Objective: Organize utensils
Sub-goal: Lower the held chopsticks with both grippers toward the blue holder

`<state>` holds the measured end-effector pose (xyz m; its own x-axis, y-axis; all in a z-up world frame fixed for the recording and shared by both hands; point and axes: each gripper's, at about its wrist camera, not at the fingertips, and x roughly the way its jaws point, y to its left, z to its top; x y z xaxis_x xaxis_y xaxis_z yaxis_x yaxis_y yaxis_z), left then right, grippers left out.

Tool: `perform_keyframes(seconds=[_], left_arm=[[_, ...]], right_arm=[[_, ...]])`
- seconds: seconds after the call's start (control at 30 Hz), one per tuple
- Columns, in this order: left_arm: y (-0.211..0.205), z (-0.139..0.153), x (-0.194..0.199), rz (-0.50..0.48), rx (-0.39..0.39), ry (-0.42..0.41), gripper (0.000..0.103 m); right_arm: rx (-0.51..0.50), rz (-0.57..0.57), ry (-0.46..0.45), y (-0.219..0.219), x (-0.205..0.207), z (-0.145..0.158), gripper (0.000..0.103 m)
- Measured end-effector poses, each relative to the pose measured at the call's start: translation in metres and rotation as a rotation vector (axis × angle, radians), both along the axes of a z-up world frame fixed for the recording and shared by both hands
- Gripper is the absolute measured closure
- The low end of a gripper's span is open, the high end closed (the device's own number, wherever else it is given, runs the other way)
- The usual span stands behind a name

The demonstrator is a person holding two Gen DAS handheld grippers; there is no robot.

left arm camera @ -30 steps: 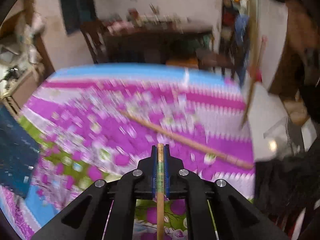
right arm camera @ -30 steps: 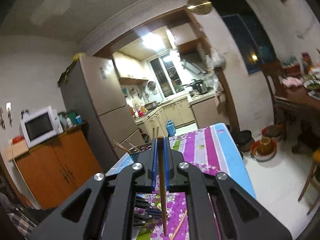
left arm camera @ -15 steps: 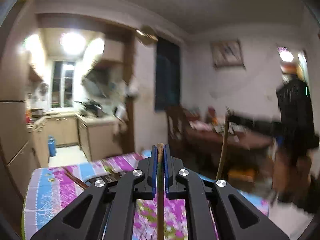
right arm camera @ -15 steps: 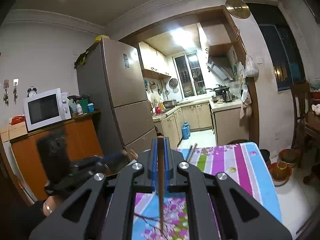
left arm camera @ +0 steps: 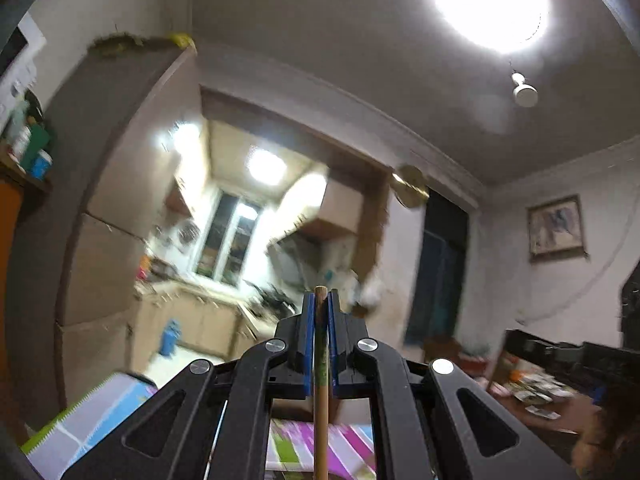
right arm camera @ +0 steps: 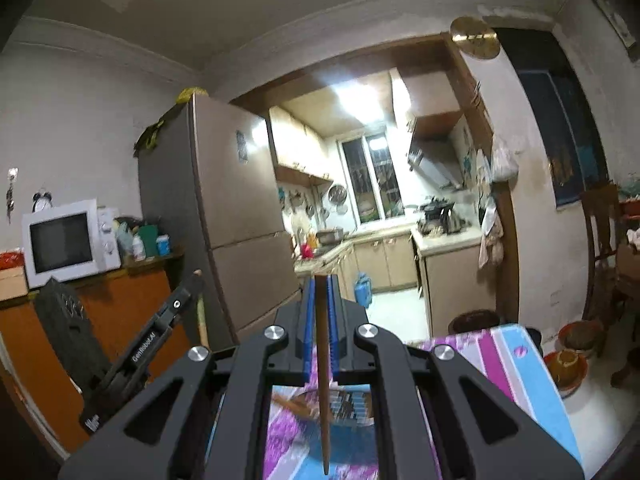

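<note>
A thin brown wooden chopstick is clamped between the blue pads of the right claw; its blunt end sits flush with the pad tips and its tapered point hangs below, toward the camera. In the left claw a second wooden chopstick with a green-patterned band is pinched the same way, its blunt end just proud of the pads. Both claws are thus closed on one stick each, and both are raised clear of the bench, which is covered in a pink, purple and blue striped cloth.

Below the right claw, seen between its arms, a dark slatted tray-like thing lies on the cloth with what seems a wooden utensil across it; blur prevents a surer reading. To the left of the right claw, the left claw's black body is seen tilted upward in front of an orange cabinet. Beyond both stands a tall grey refrigerator.

The step in hand is judged to be the carrying of a picked-up pair of chopsticks toward wherever they are to be stored. For the next move, both sticks need to be brought over the holder, tipped point-down or laid parallel, and released only once they are supported. Care is called for so that neither thin stick pivots in the pads.
</note>
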<state>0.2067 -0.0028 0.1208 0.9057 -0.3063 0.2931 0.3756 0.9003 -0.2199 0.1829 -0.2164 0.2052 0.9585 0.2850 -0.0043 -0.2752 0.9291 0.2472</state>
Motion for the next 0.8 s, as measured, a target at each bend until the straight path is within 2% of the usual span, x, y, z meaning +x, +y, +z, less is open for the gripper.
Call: perform_keyframes(seconds=[0.13,0.27,0.33,0.53,0.8], left_arm=[[-0.025,0.009,0.014,0.133,0.024,-0.09,0.096],[-0.047,0.009,0.034,0.209,0.043,-0.14,0.096],[-0.06,0.006,0.046,0.253,0.093,-0.177,0.096],[-0.06,-0.018,0.083,0.222,0.117,-0.135,0.096],[-0.042,-0.049,0.109,0.169,0.084,-0.073,0.096]], right_arm=[[0.021,-0.026,-0.039,-0.006,0.02,0.008,0.098],[0.021,-0.043,-0.063,-0.006,0.044,0.004,0.098],[0.007,-0.056,-0.07,-0.004,0.054,0.0,0.098],[-0.007,-0.056,-0.034,0.005,0.089,-0.024,0.098],[-0.041,-0.062,0.046,0.016,0.113,-0.059,0.098]])
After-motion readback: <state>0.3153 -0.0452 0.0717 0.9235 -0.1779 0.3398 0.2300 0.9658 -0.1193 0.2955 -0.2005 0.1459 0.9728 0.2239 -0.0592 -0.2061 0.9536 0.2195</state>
